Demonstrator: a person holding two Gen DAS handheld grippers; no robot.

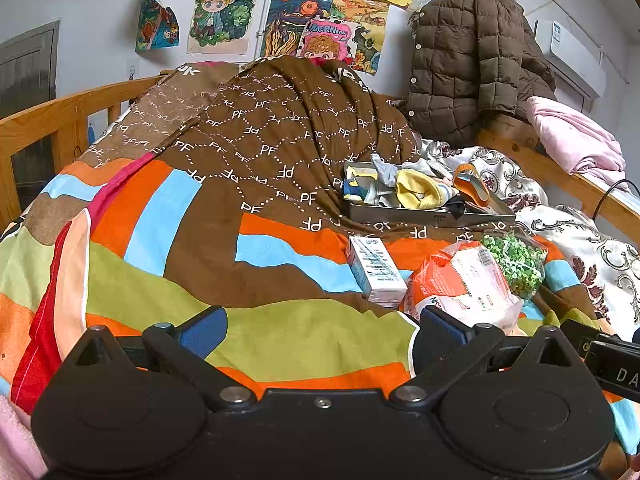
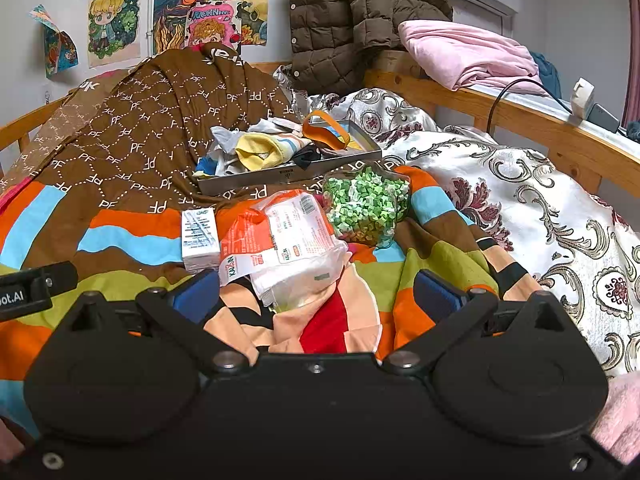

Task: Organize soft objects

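A metal tray lies on the striped duvet, heaped with socks and small cloths: a yellow sock and an orange-rimmed piece. In front of it lie a small white carton, an orange-and-white plastic pack and a clear bag of green bits. My left gripper is open over bare duvet, left of the pack. My right gripper is open just short of the pack, holding nothing.
The bed has wooden rails. A brown puffer jacket and pink cloth hang at the far right. A white patterned quilt covers the right side. A black cable runs over the rail.
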